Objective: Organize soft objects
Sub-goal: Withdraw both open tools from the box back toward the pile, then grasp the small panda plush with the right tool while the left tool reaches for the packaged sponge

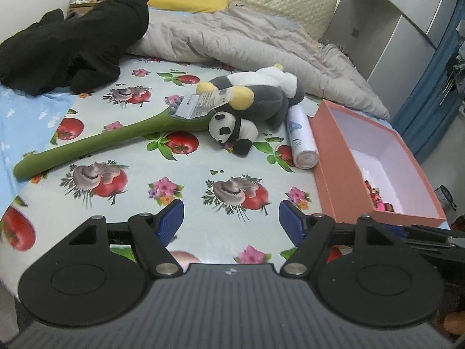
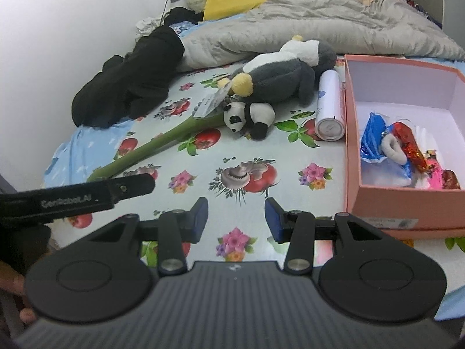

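Two plush toys, a small panda (image 1: 229,128) and a grey penguin (image 1: 261,96), lay heaped mid-bed left of the open pink box (image 1: 343,157), presumably awaiting it; both the left gripper (image 1: 231,221) and right gripper (image 2: 236,218) stood apart, empty, at the near edge.

Both wrist views look forward and downward along their own fingers, low over the patterned bedcover (image 1: 189,180). Both share the panda toy (image 1: 232,129) ahead and pink box (image 2: 407,197) rightward; its far corner seems fisheye-warped.
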Motion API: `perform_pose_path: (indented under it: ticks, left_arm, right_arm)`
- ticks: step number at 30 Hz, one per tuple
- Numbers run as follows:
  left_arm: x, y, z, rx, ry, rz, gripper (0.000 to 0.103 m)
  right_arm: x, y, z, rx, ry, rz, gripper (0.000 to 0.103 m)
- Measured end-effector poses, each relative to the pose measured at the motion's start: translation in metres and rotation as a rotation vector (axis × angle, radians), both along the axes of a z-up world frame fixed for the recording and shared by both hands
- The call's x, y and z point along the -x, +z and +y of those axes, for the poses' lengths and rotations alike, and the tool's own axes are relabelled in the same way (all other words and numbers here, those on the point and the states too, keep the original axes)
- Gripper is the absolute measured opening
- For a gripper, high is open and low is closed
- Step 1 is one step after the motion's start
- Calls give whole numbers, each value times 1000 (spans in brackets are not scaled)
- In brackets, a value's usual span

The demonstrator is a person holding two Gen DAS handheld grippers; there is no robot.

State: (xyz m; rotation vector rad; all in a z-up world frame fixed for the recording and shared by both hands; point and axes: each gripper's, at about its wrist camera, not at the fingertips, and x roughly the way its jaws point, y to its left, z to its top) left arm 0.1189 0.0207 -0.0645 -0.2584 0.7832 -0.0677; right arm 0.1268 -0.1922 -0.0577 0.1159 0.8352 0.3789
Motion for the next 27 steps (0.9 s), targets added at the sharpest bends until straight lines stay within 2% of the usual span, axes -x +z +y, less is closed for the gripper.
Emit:
perform_pose_path:
  ticks: [13, 23, 27]
  left_arm:
    - [-115, -56, 11, -36, 15, 70, 75]
    - [-196, -78, 12, -57, -1, 36, 53]
    - [-220, -82, 14, -67, -7, 10, 51]
  right_arm:
    - [-89, -39, 6, 33, 1, 73, 46]
    - [-168, -73, 29, 28, 35, 87, 45]
    - [-195, -89, 40, 8, 35, 107, 44]
